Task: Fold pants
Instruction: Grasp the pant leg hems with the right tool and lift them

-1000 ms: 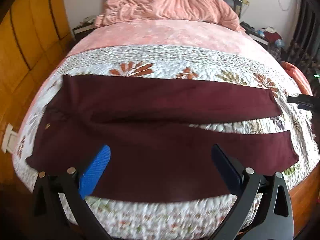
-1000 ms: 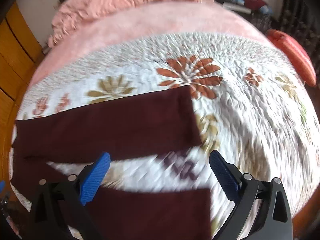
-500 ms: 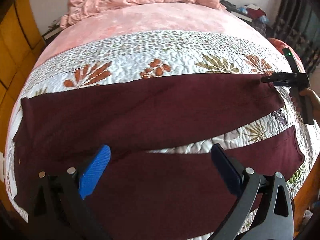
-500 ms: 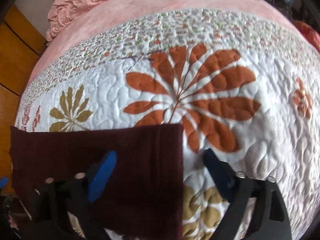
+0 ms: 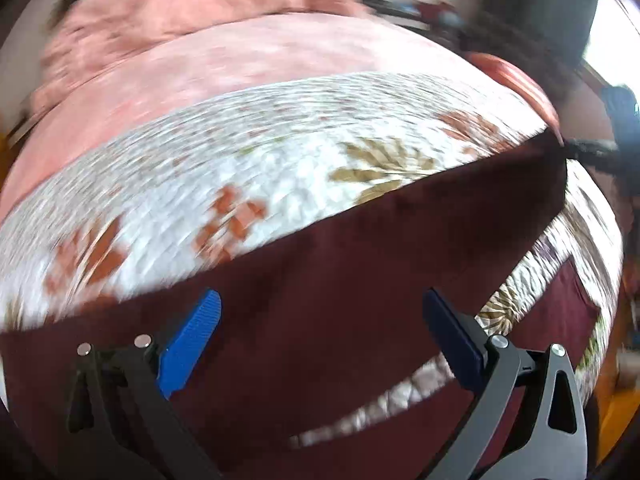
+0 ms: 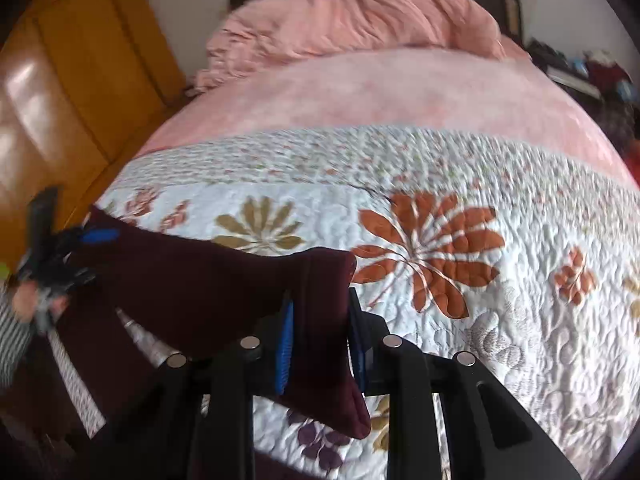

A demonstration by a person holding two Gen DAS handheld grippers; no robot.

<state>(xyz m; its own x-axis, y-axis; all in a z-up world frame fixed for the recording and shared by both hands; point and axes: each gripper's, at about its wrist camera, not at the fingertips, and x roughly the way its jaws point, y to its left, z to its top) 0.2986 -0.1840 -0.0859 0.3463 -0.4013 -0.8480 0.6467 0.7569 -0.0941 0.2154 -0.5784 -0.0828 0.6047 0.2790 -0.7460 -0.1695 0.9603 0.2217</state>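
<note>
Dark maroon pants (image 5: 360,260) lie spread on the flowered quilt (image 5: 240,168), legs pointing right. My left gripper (image 5: 320,336) hangs open just above the far leg, with nothing between its blue pads. In the right wrist view the far leg's hem (image 6: 320,320) stands between the blue pads of my right gripper (image 6: 320,344). Its jaws are closing and pinch the cloth, and the hem end is raised off the quilt. The left gripper (image 6: 76,248) shows blurred at the far left of that view, and the right gripper (image 5: 588,152) at the hem corner in the left wrist view.
A crumpled pink blanket (image 6: 360,20) lies by the headboard, with pink sheet (image 6: 400,92) below it. A yellow wooden wardrobe (image 6: 80,60) stands to the left of the bed. A hand (image 6: 24,300) and striped sleeve (image 6: 8,340) hold the left gripper. Clutter (image 6: 592,68) sits at the back right.
The right gripper's jaws have narrowed from wide open onto the far leg's hem and lifted it. The left gripper has come lower and moved right along the pants, its view now blurred.
</note>
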